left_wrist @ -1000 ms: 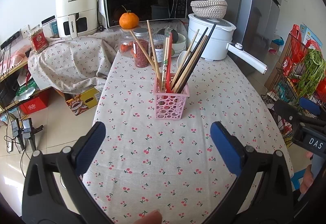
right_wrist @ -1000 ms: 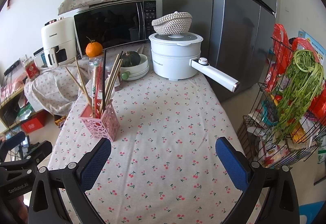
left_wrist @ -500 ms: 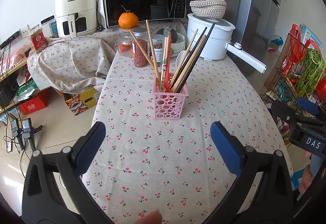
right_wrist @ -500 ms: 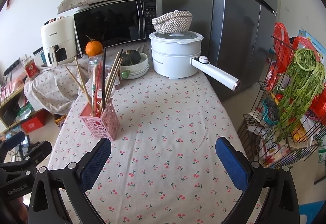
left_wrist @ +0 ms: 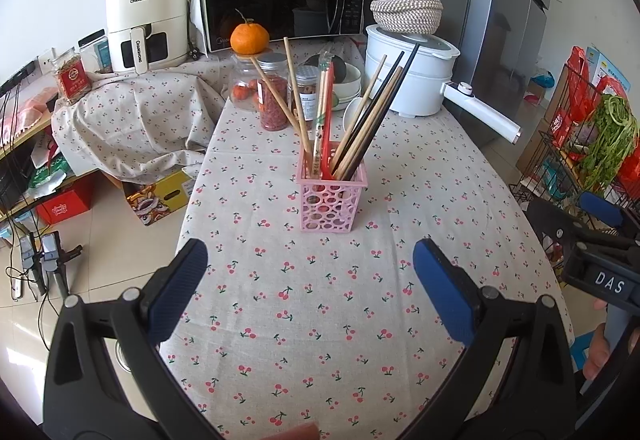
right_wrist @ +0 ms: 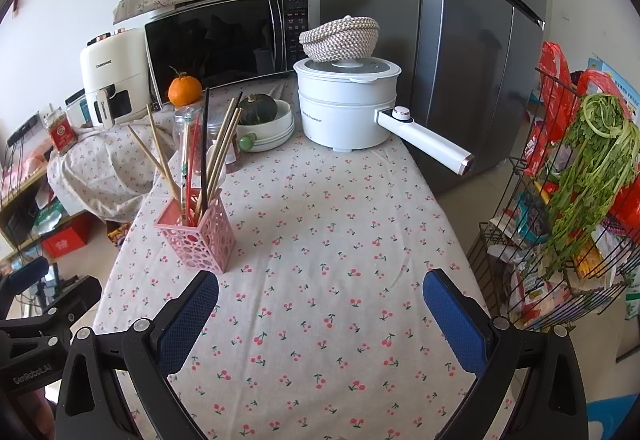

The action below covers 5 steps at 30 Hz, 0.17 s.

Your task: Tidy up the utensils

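Note:
A pink perforated holder [left_wrist: 331, 199] stands upright on the cherry-print tablecloth [left_wrist: 320, 300]. It holds several chopsticks [left_wrist: 360, 120], wooden, black and red, fanned outward. The holder also shows in the right wrist view [right_wrist: 198, 236] at the table's left side. My left gripper [left_wrist: 310, 284] is open and empty, a little in front of the holder. My right gripper [right_wrist: 320, 304] is open and empty over the cloth, to the right of the holder. The right gripper shows at the right edge of the left wrist view [left_wrist: 592, 224].
A white electric pot [right_wrist: 348, 108] with a long handle stands at the table's far end, with a bowl holding a squash [right_wrist: 264, 120] and jars [left_wrist: 274, 96]. A microwave [left_wrist: 280, 0], air fryer [left_wrist: 146, 20] and fridge [right_wrist: 472, 40] stand behind. A wire rack with greens [right_wrist: 580, 200] is at the right.
Both grippers have drawn back slightly from the table's far end; the holder sits a little higher in the left wrist view. Both stay open and empty.

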Motion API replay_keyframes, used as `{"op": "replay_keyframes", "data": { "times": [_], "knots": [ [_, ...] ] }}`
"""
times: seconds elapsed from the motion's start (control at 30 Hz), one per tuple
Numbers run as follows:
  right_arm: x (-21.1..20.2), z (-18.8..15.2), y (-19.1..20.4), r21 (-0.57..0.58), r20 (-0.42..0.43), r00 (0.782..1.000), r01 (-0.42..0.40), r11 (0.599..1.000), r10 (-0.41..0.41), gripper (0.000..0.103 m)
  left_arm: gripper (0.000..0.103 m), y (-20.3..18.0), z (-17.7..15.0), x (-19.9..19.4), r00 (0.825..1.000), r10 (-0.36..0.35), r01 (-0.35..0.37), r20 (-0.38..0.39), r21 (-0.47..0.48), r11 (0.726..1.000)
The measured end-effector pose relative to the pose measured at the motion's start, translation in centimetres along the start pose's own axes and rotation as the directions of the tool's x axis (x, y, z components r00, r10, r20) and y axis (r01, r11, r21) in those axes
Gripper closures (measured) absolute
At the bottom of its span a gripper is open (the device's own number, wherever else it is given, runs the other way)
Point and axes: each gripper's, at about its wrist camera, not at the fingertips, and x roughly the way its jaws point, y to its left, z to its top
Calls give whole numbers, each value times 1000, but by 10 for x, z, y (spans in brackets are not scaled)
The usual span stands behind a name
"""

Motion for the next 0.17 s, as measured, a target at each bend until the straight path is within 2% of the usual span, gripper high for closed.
{"op": "replay_keyframes", "data": {
  "times": [0.17],
  "knots": [
    [0, 0, 0, 2, 0, 1000, -1, 1000, 1, 0, 1, -1, 0, 0, 1000, -19, 19, -3, 5, 1000]
  ]
}}
